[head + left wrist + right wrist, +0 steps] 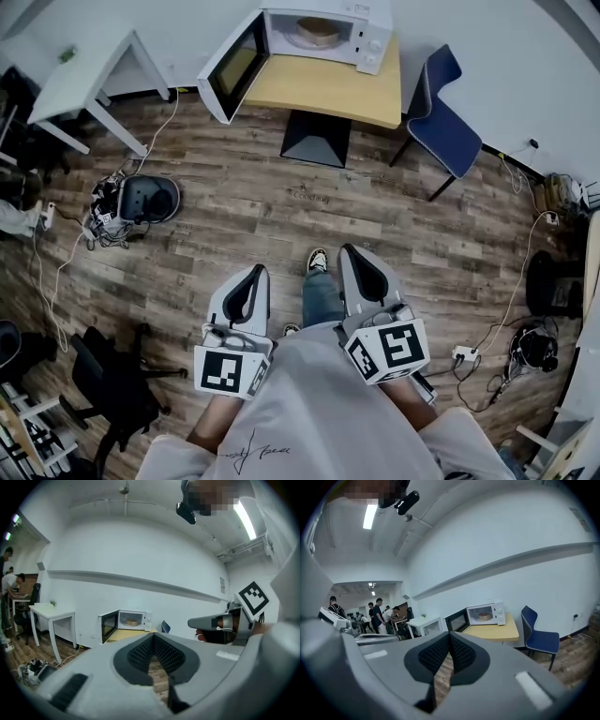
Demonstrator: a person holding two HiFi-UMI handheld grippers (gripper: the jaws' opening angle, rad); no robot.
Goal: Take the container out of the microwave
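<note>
Glossy white microwave (323, 33) on smooth wooden table (319, 89); wood-plank floor (262, 216).

The container (317, 32) in the microwave (373, 42) was too small in every view to tell its contents or material. The microwave's top ran off the head view's upper edge. Both hands lay hidden beneath the marker cubes of the left gripper (257, 272) and the right gripper (349, 251). Dark gear (553, 281) at the right edge was cut off and could not be named. The distant people (377, 613) were too small to tell what they did. Two more were clipped by the left gripper view's dark rim.
</note>
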